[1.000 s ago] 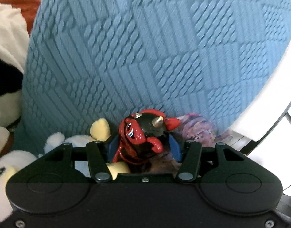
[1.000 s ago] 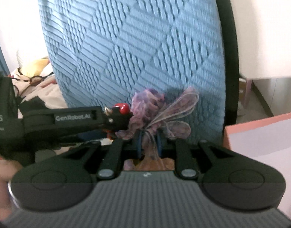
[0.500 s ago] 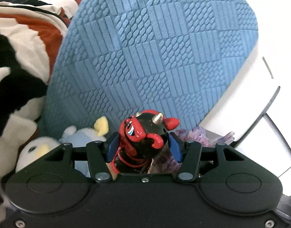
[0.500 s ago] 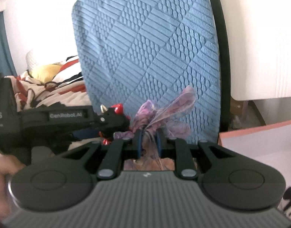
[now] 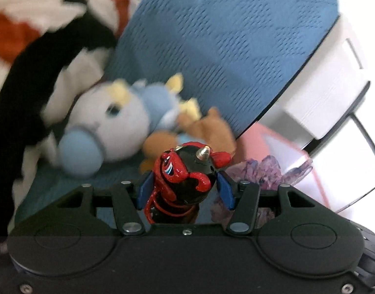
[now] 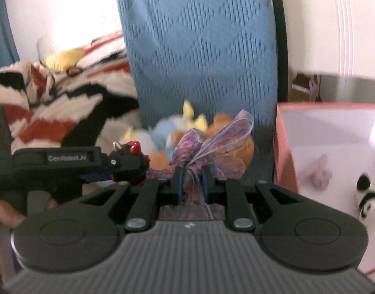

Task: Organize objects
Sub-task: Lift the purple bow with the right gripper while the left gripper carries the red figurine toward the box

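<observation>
The left gripper [image 5: 183, 188] has its blue pads closed on a glossy figurine [image 5: 185, 174], black and red, hard like painted plastic, with a round head and small metal-coloured horns. Its long axis runs away from the gripper, head outward and tilted a little up; the red spiral body lies back between the fingers. The right gripper [image 6: 190, 183] is nearly closed and pinches a purple ribbon bow [image 6: 207, 152], thin, half-transparent fabric with looped wings that spread up and to the right.

Both are held above the seat of a chair [image 6: 199, 49], near its right edge; the chair is covered in blue knitted cloth with a diamond relief. At the rear of the seat, against the backrest, lie soft plush toys [image 5: 109, 127], white, pale blue and orange. Just beside the right edge of the seat stands a pink box [image 6: 283, 147], open, white inside, with a small panda toy [image 6: 366, 198] in it.

Compared with one second ago, both cameras are farther from the backrest, so the plush toys and the box are now in view. Both grips are unchanged.
</observation>
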`<state>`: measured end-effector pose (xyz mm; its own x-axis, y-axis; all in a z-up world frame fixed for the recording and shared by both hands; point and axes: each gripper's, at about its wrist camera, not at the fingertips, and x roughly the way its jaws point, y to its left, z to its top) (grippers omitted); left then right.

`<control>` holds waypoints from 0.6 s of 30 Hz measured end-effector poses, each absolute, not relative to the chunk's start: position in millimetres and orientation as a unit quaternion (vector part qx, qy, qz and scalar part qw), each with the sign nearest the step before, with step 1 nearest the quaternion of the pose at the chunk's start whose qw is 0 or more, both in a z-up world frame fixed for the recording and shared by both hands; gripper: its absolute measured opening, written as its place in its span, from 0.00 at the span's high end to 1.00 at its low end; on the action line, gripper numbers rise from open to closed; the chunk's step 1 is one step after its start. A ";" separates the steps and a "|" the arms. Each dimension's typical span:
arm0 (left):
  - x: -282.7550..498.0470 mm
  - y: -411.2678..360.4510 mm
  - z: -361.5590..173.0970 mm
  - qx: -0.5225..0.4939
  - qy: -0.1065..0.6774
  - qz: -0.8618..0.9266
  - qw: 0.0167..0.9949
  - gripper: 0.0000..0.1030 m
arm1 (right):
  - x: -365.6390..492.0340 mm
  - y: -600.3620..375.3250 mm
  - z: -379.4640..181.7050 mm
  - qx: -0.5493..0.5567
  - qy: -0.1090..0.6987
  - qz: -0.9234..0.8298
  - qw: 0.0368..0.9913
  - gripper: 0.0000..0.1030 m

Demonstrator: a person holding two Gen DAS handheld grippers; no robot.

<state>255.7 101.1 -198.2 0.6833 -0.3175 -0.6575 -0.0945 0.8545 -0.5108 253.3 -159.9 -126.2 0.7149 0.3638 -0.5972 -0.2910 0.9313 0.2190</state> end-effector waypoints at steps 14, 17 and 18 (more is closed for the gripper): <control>237.7 107.2 -248.8 -0.245 0.450 -0.030 0.858 0.48 | 257.4 -138.9 -204.7 0.007 0.419 0.160 0.894 0.81; 233.6 108.3 -258.5 -0.253 0.463 -0.028 0.849 0.49 | 257.9 -140.4 -215.1 0.006 0.436 0.152 0.887 0.80; 231.9 108.6 -260.4 -0.253 0.465 -0.025 0.848 0.49 | 257.7 -142.0 -216.9 0.008 0.441 0.149 0.885 0.80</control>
<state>231.9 108.6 -260.4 0.5668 -0.2785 -0.7753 -0.1925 0.8703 -0.4533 257.7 -142.0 -216.9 0.5672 0.2711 -0.7777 -0.2578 0.9553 0.1449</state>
